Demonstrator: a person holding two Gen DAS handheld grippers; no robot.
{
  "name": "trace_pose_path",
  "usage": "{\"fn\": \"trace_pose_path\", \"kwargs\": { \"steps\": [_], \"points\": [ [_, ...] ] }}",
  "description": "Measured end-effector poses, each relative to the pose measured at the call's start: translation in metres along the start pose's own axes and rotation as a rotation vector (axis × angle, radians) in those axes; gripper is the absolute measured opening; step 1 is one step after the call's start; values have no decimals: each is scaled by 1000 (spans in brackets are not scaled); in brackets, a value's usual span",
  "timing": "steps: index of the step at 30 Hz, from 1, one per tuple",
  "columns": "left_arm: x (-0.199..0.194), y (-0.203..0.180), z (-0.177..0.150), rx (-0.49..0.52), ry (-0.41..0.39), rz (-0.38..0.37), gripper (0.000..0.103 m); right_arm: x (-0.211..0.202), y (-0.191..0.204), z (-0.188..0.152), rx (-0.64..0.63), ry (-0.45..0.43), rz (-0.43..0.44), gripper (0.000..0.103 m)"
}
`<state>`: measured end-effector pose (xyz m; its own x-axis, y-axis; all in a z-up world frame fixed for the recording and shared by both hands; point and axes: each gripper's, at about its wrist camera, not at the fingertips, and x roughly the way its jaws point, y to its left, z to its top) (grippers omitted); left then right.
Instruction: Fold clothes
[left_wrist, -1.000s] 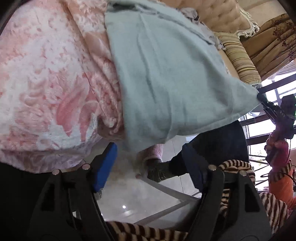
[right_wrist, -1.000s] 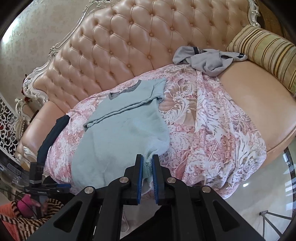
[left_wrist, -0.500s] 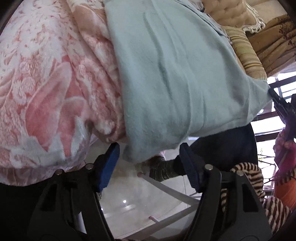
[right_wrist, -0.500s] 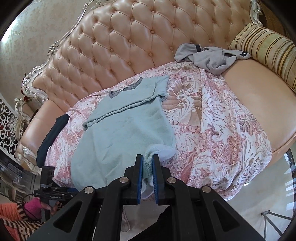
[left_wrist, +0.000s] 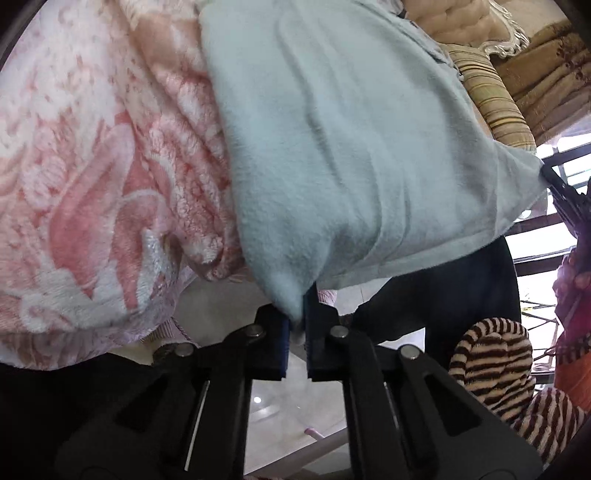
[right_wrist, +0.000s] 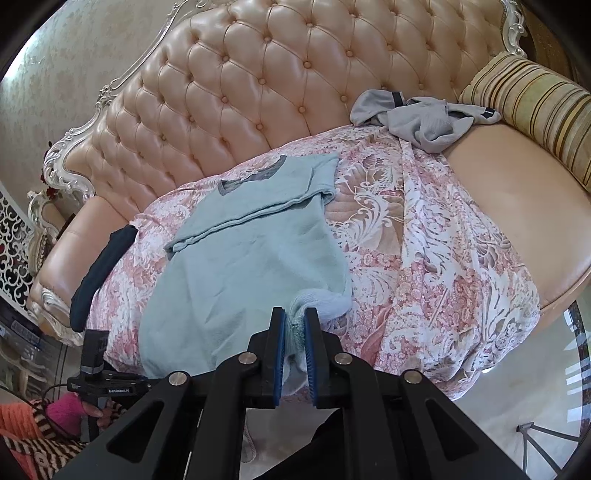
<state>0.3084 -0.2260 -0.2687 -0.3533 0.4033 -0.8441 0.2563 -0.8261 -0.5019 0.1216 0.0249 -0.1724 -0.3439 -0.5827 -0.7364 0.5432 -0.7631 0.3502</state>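
Note:
A pale blue T-shirt (right_wrist: 243, 258) lies flat on a pink flowered blanket (right_wrist: 424, 258) over the sofa, its grey collar toward the backrest and sleeves folded in. My right gripper (right_wrist: 294, 328) is shut on the shirt's right bottom corner at the blanket's front edge. In the left wrist view the same T-shirt (left_wrist: 351, 155) fills the frame from below, and my left gripper (left_wrist: 295, 325) is shut on its left bottom corner. The left gripper (right_wrist: 110, 380) also shows at lower left in the right wrist view, held by a hand in a pink glove.
A crumpled grey garment (right_wrist: 424, 118) lies at the back right beside a striped bolster (right_wrist: 535, 114). A dark rolled item (right_wrist: 99, 273) rests on the sofa's left side. The tufted backrest (right_wrist: 277, 85) rises behind; glossy floor (right_wrist: 517, 398) lies below the seat.
My left gripper moved up to the shirt's hem corner and closed on it; it stood open before. The right gripper stayed shut on its corner, moving slightly forward.

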Motion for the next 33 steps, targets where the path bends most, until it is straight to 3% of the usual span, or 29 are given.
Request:
{"fn": "trace_pose_path", "kwargs": {
  "steps": [8, 13, 21, 26, 33],
  "points": [
    [-51, -13, -3, -7, -52, -76, 7, -14, -2, 2, -9, -48, -22, 11],
    [-69, 0, 2, -42, -80, -146, 7, -18, -2, 4, -7, -73, -49, 10],
    [-99, -7, 20, -98, -179, -268, 7, -29, 9, 20, -5, -150, -10, 10],
    [-131, -4, 54, -124, -282, -339, 7, -24, 12, 49, 15, -187, 29, 10],
    [-151, 19, 132, -166, -362, -333, 7, 8, 20, 106, 6, -222, 56, 10]
  ]
}}
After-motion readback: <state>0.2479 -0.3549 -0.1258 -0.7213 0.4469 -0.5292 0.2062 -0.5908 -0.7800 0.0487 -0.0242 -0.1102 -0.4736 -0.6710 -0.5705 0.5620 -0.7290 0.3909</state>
